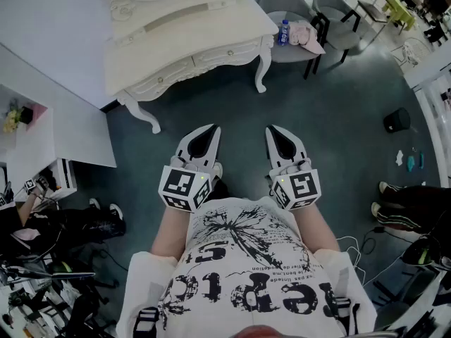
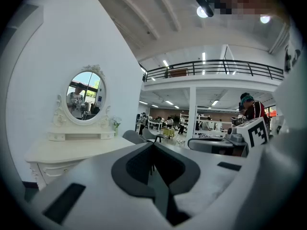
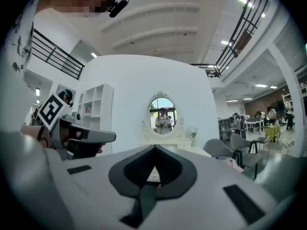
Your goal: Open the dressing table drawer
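The white dressing table (image 1: 190, 44) stands at the top of the head view, its two front drawers (image 1: 211, 56) shut. My left gripper (image 1: 213, 128) and right gripper (image 1: 270, 129) are held side by side over the dark floor, well short of the table, touching nothing. Both pairs of jaws meet at the tips and hold nothing. In the left gripper view the table (image 2: 72, 150) and its oval mirror (image 2: 86, 96) lie to the left of my left gripper (image 2: 153, 143). In the right gripper view the mirror (image 3: 162, 114) sits straight beyond my right gripper (image 3: 154, 147).
Grey chairs (image 1: 289, 5) with a bottle (image 1: 283, 32) stand right of the table. A white shelf unit (image 1: 42, 139) lines the left side. A black bin (image 1: 397, 120) and a person's legs (image 1: 412, 203) are at the right. Cables and gear crowd the lower left.
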